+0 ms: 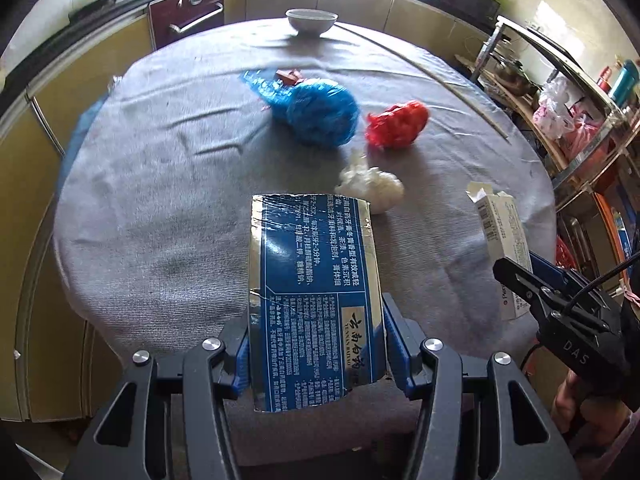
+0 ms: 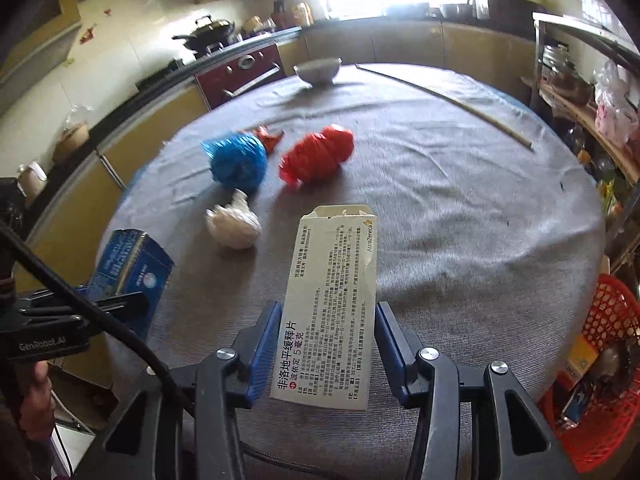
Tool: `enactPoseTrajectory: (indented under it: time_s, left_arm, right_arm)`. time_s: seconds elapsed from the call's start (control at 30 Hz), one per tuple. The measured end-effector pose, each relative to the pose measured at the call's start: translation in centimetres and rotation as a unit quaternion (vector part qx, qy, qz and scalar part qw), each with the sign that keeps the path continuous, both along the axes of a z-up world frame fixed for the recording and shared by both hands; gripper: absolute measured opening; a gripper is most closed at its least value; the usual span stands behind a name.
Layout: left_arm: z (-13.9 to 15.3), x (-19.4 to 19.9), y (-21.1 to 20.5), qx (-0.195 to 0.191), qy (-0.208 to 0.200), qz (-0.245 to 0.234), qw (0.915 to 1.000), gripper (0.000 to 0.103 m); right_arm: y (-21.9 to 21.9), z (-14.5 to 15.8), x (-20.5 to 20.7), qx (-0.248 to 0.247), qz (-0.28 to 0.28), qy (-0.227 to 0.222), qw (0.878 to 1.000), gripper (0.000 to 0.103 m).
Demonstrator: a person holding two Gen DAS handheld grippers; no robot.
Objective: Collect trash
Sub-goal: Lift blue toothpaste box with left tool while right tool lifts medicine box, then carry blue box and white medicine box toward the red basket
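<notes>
Nearest, a blue toothpaste box [image 1: 316, 300] is pinched between the pads of the left tongs [image 1: 316, 354], its far end raised over the near edge of the worktop [image 1: 160, 240], which is covered with a grey cloth. Likewise, a white medicine box [image 2: 330, 304] is gripped by the right tongs [image 2: 326, 344], whose blue pads are pressed against its long sides; its opened flap end is pointed toward the middle of the worktop. Each box is also seen from the other camera, held above the near edge. Just beyond the boxes, a crumpled white wad [image 1: 372, 186] is lying on the cloth. Further in, near the middle, a blue plastic bag bundle [image 1: 320, 112] and a red plastic bag bundle [image 1: 396, 124] are set side by side, close but apart. A small red scrap [image 1: 288, 76] is seen just behind the blue bundle. At the far edge a white bowl [image 1: 311, 20] is standing, and a long thin stick [image 1: 424, 68] is laid along the far right edge. Off the worktop's right edge, a red basket [image 2: 608, 360] holding rubbish is seen.
</notes>
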State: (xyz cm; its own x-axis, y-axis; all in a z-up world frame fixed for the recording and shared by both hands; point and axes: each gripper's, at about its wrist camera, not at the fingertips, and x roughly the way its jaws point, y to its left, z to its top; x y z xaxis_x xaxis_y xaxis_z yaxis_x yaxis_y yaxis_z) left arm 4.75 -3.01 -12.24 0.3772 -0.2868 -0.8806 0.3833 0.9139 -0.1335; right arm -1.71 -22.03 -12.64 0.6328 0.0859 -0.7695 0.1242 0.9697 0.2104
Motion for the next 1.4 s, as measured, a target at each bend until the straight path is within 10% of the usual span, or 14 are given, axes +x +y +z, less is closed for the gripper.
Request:
enactPoseTrajectory:
  time_s: [0.87,1.4]
  left_arm:
    - [5.4,-2.1,-6.2,0.058,-0.141,-0.056,0.9868,0.056]
    - [4.3,-2.0,-5.3,0.045,-0.125,-0.080,0.9879,0.057]
  right_arm:
    - [-4.3,2.8,-3.3,0.015,-0.012,-0.120,0.993,0.050]
    - [-3.9,3.4,-2.9,-0.013,0.000,-0.114,0.993,0.050]
